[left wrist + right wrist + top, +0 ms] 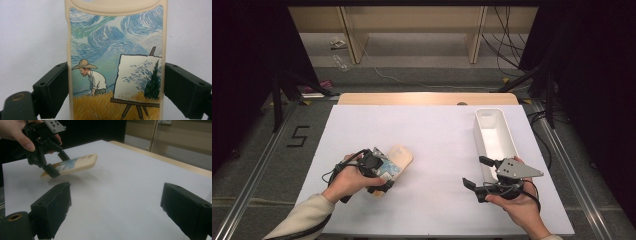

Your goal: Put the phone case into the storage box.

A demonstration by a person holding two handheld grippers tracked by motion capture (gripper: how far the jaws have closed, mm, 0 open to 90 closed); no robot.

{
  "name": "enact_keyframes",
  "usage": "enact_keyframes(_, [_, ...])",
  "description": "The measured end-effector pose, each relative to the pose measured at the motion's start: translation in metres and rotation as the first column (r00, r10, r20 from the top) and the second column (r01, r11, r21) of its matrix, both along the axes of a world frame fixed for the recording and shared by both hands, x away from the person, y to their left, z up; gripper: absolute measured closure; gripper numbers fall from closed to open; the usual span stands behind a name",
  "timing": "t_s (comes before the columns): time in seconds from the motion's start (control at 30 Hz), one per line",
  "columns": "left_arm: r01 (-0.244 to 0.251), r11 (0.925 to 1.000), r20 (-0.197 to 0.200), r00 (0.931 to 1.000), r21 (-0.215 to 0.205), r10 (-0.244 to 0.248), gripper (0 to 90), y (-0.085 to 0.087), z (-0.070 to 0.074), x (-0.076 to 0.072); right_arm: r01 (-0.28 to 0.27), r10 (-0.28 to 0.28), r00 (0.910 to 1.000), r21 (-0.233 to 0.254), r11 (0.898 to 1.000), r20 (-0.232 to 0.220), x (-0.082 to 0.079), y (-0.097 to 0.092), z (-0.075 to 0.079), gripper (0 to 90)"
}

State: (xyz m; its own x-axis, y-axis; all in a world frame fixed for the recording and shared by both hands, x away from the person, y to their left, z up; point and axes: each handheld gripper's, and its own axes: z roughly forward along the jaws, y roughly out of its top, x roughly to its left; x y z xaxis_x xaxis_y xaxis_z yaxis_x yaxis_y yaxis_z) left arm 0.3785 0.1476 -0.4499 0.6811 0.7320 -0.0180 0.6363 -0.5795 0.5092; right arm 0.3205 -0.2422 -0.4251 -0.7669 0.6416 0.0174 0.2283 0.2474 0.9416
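We have the phone case [72,165] lifted just off the white table [437,145], our left gripper [379,175] clamped across its 2 long edges. Next likely comes carrying it to the white bin [494,132]. It is cream-rimmed, with a painted field scene. Our right gripper [476,172] waits, jaws apart and empty.

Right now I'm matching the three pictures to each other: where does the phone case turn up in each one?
High view: the phone case lies lower left, under the left claw.
Left gripper view: centre, its painted side up, between the jaws.
Right gripper view: upper left, lifted off the white table.
Shared landmark: the white table.
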Motion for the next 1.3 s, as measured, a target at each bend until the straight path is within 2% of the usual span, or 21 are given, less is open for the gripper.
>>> enact_keyframes(0.07, [0.001, 0.9996, 0.049, 0.9988, -0.028, 0.000, 11.6, 0.000, 0.001, -0.002, 0.000, 0.000, 1.0000, 0.001, 1.000, 0.000, 0.000, 0.000, 0.000, 10.5])
enact_keyframes(0.23, [-0.006, 0.9979, 0.105, 0.9944, -0.064, 0.013, 11.6, 0.003, 0.004, -0.005, -0.001, 0.001, 1.0000, 0.002, 1.000, -0.001, 0.000, 0.000, 0.000, 10.6])
enact_keyframes(0.33, [-0.011, 0.9962, 0.153, 0.9880, -0.086, 0.024, 11.6, 0.005, 0.006, -0.007, 0.000, 0.000, 1.0000, 0.002, 1.000, -0.001, 0.000, 0.000, 0.000, 10.6])
enact_keyframes(0.43, [-0.009, 0.9953, 0.167, 0.9856, -0.096, 0.025, 11.6, 0.006, 0.006, -0.008, 0.001, -0.001, 1.0000, 0.002, 1.000, -0.001, 0.000, 0.000, 0.000, 10.6])
enact_keyframes(0.6, [-0.006, 0.9920, 0.208, 0.9777, -0.126, 0.032, 11.6, 0.007, 0.008, -0.011, 0.000, 0.000, 1.0000, 0.004, 1.000, -0.001, 0.000, 0.000, 0.000, 10.5])
enact_keyframes(0.87, [0.002, 0.9873, 0.236, 0.9711, -0.159, 0.036, 11.6, 0.007, 0.008, -0.012, 0.001, -0.001, 1.0000, 0.005, 1.000, -0.001, 0.000, 0.000, -0.001, 10.5])
enact_keyframes(0.9, [0.006, 0.9858, 0.247, 0.9684, -0.168, 0.036, 11.5, 0.007, 0.008, -0.012, 0.002, -0.002, 1.0000, 0.005, 1.000, -0.001, 0.000, 0.000, -0.001, 10.6])
enact_keyframes(0.93, [0.019, 0.9818, 0.269, 0.9627, -0.189, 0.033, 11.5, 0.006, 0.008, -0.013, 0.002, -0.002, 1.0000, 0.005, 1.000, -0.001, 0.000, 0.000, -0.001, 10.5])
enact_keyframes(1.0, [0.024, 0.9803, 0.278, 0.9602, -0.196, 0.032, 11.5, 0.006, 0.008, -0.014, 0.002, -0.002, 1.0000, 0.006, 1.000, 0.000, 0.000, 0.000, -0.001, 10.6])
enact_keyframes(1.07, [0.035, 0.9770, 0.304, 0.9522, -0.210, 0.032, 11.5, 0.004, 0.010, -0.014, 0.002, -0.002, 1.0000, 0.004, 1.000, -0.001, 0.000, 0.000, -0.001, 10.6])
enact_keyframes(1.1, [0.035, 0.9770, 0.304, 0.9522, -0.210, 0.032, 11.5, 0.004, 0.010, -0.014, 0.002, -0.002, 1.0000, 0.004, 1.000, -0.001, 0.000, 0.000, -0.001, 10.6])
enact_keyframes(1.13, [0.038, 0.9758, 0.318, 0.9475, -0.216, 0.033, 11.5, 0.004, 0.009, -0.015, 0.002, -0.002, 1.0000, 0.005, 1.000, -0.001, 0.000, 0.000, -0.001, 10.6])
enact_keyframes(1.17, [0.038, 0.9758, 0.318, 0.9475, -0.216, 0.033, 11.5, 0.004, 0.009, -0.015, 0.003, -0.003, 1.0000, 0.004, 1.000, -0.001, 0.000, 0.000, -0.001, 10.6])
enact_keyframes(1.23, [0.048, 0.9736, 0.333, 0.9424, -0.223, 0.030, 11.5, 0.004, 0.010, -0.015, 0.002, -0.002, 1.0000, 0.004, 1.000, -0.001, 0.000, 0.000, -0.001, 10.6])
enact_keyframes(1.3, [0.049, 0.9726, 0.336, 0.9413, -0.227, 0.031, 11.5, 0.004, 0.010, -0.015, 0.002, -0.002, 1.0000, 0.003, 1.000, 0.000, 0.000, 0.000, -0.001, 10.6])
